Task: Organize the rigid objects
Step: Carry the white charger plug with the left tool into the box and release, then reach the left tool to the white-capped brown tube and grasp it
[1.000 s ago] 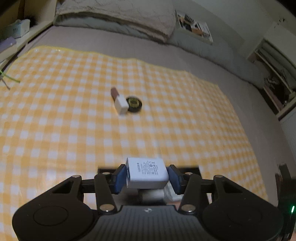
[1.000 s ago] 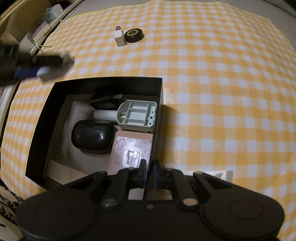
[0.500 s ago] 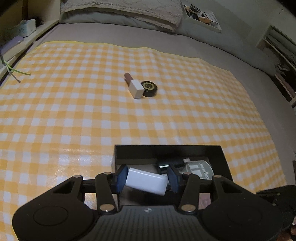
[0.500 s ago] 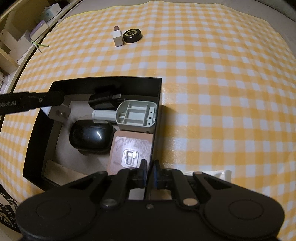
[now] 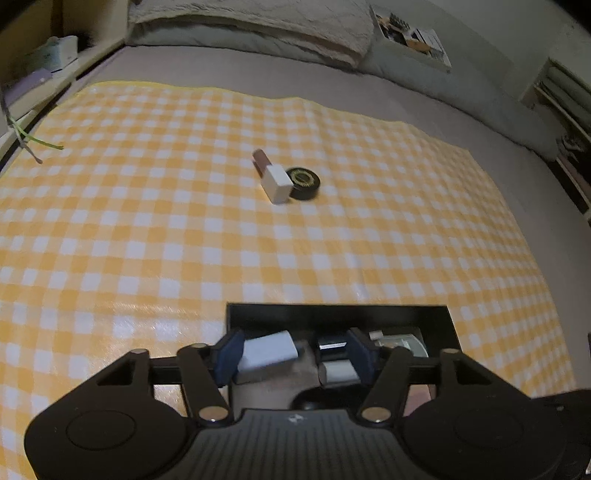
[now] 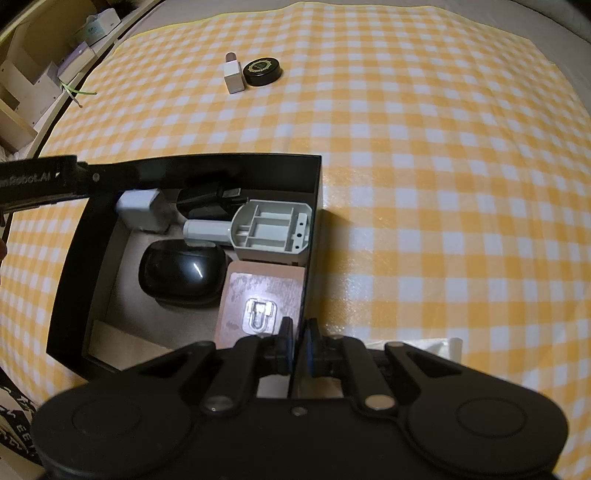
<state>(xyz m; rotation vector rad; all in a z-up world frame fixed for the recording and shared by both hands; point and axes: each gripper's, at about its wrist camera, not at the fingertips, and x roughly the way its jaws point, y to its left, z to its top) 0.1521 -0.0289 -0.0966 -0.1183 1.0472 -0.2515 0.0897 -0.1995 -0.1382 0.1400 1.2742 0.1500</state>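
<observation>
Blue-padded left gripper (image 5: 295, 356) jaws spread wide over the black box (image 6: 317, 192), gripping nothing; white charger block (image 5: 267, 352) sits loose between them, just beside the left pad, tilted, at the box's far-left corner. Same charger in the right wrist view (image 6: 142, 214) against the box wall, under the left gripper's arm. Right gripper (image 6: 298, 347) jaws nearly together, pinching the box's right wall edge. Inside the box: black oval case (image 6: 181, 271), grey plastic bracket (image 6: 271, 230) lying across a black item (image 6: 207, 199), copper-coloured square card with a clear hook (image 6: 262, 302). Box rests on a yellow-white checked cloth (image 6: 424, 184). Well apart, farther up the cloth: white-capped lipstick (image 5: 271, 179) touching a black round tin (image 5: 304, 181). Grey bedding and pillow (image 5: 258, 22) beyond the cloth.
</observation>
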